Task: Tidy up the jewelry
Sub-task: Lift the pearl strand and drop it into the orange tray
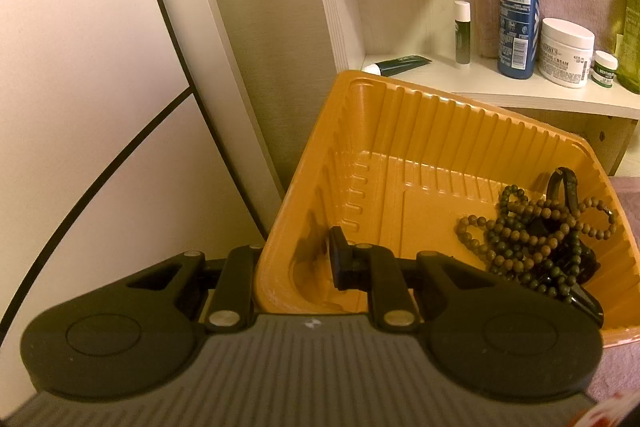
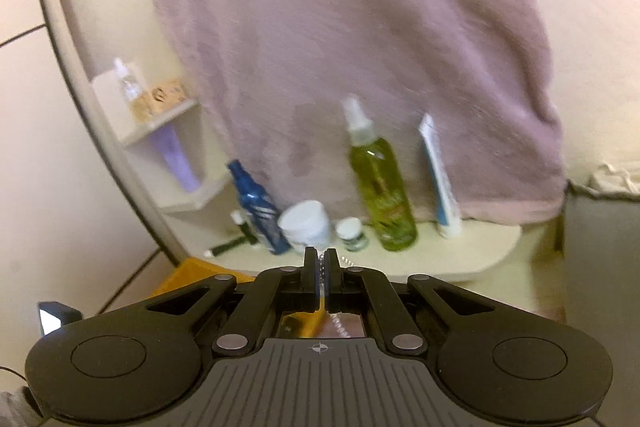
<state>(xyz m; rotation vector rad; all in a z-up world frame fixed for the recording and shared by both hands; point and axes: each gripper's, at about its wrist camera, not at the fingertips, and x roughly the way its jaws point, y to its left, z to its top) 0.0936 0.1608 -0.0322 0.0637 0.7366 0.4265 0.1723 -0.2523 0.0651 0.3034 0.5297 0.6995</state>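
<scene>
Orange plastic tray (image 1: 400,147), gripped at its rim by the left hand-held gripper (image 1: 296,263), could tip, spilling beaded bracelets (image 1: 532,235); the right hand-held gripper (image 2: 320,267) pinches, seemingly, a thin chain that could slip.

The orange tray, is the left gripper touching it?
Touching. In the left wrist view the left gripper straddles the orange tray wall, one finger inside against it, the other outside.
</scene>
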